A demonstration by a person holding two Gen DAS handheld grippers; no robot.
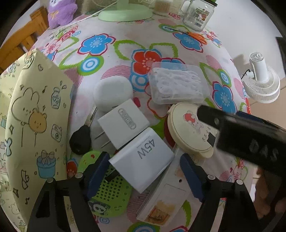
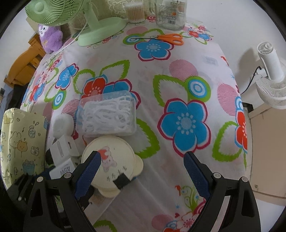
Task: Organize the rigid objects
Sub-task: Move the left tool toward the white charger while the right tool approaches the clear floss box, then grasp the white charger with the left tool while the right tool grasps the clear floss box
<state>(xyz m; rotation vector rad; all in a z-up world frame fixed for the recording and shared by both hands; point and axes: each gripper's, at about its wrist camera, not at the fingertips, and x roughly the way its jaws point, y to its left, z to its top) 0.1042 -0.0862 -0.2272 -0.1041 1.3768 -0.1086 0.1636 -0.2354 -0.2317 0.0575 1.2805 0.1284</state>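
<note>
"45W" is printed in grey on the white charger block, which lies between the blue pads of the left hand-held gripper. The jaws stand spread on either side of it, and whether a pad touches it cannot be told. A second white charger, its two metal prongs showing, touches it from above and carries an embossed oval label too small to read. Beside them lie a black key fob, a white rounded case and a green perforated plastic piece.

The round cream lid bears a cartoon figure and a few handwritten characters that cannot be read; a white flat box under it shows a small ship drawing. The right hand-held gripper hangs with jaws wide apart, its left pad over the lid, nothing between them. A clear plastic box of white floss picks sits just beyond.

A pale yellow paper bag with bear doodles walls off the left. The flowered cloth of the worktop lies bare to the right, up to its edge; orange scissors and a glass jar with a barcode label stand far back.
</note>
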